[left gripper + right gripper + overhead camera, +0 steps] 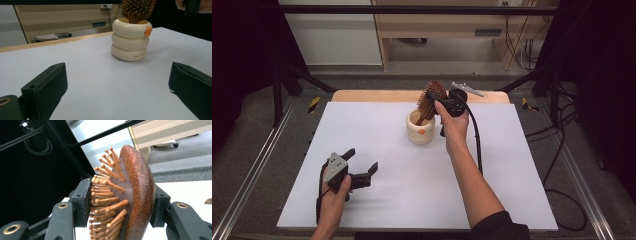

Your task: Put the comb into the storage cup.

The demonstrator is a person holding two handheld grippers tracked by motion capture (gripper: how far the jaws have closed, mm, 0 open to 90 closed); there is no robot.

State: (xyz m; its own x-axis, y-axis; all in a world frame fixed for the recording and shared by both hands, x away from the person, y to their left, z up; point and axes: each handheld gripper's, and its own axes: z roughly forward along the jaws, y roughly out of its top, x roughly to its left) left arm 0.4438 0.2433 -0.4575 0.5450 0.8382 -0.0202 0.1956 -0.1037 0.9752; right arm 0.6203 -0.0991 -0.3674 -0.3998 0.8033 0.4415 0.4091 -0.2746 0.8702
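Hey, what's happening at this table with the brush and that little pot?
A person holds a two-jaw gripper in each hand. The right gripper is clamped on the head of a wooden hairbrush, one jaw against the bristles and the other against the back. The brush's handle reaches down into a cream ringed holder standing on the white table. The left gripper sits low over the table nearer the person, jaws open and holding nothing.

Reddish-brown hairbrush (430, 98), cream holder (420, 131) with orange mark
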